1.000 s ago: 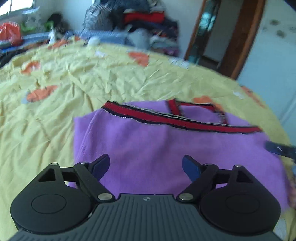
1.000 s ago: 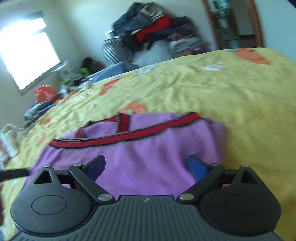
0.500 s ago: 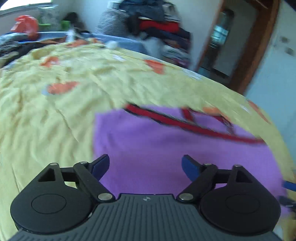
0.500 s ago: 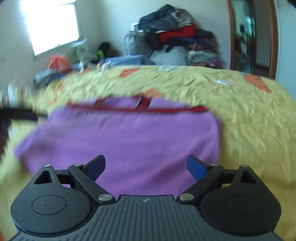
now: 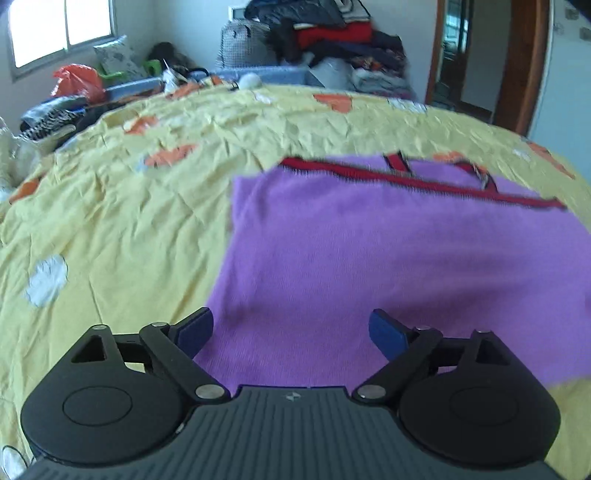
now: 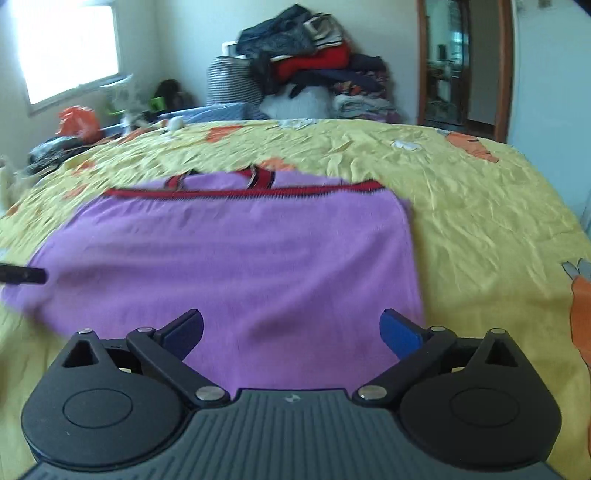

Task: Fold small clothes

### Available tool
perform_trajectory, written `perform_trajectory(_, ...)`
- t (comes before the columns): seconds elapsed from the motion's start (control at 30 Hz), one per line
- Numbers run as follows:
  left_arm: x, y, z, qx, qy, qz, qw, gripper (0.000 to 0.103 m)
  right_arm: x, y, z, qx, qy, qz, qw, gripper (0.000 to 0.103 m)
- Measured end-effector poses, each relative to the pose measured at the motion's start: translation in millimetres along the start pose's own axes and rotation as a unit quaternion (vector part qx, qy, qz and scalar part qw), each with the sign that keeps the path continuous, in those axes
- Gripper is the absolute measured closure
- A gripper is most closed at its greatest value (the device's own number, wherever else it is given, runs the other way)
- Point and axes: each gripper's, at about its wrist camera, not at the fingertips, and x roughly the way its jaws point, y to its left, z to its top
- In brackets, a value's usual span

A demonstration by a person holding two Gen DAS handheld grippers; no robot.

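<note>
A yellow bedsheet point(image 6: 461, 192) with orange prints, a clothes pile point(image 6: 310, 70) behind, window point(image 5: 59, 29) left

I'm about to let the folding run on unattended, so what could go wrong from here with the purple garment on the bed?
Both the left gripper and the right gripper are opening with nothing pinched, so a shallow bite may slip off the purple garment. The wrinkled yellow bedsheet could get pinched along with an edge. The loose red-trimmed straps may bunch in a fold.
</note>
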Motion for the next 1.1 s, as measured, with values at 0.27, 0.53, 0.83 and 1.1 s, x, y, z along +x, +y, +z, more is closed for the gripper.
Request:
perform_trajectory(0.27,20,-13,-3,0.003,0.025,0.009,0.9996,0.009,34,35,-10,-0.033,0.039,-0.033,0.998,0.0)
perform_trajectory(0.53,23,-6,-18,-0.004,0.02,0.003,0.9998,0.001,10,22,-20,-0.027,0.049,-0.024,0.998,0.0)
perform_trajectory(0.83,26,-6,-15,-0.003,0.027,0.0,0.9996,0.0,42,58,18,-0.025,0.025,-0.003,0.999,0.0)
perform_trajectory(1.1,0,-4,12,0.007,0.002,-0.035,0.9994,0.0,71,47,51,-0.025,0.039,-0.033,0.998,0.0)
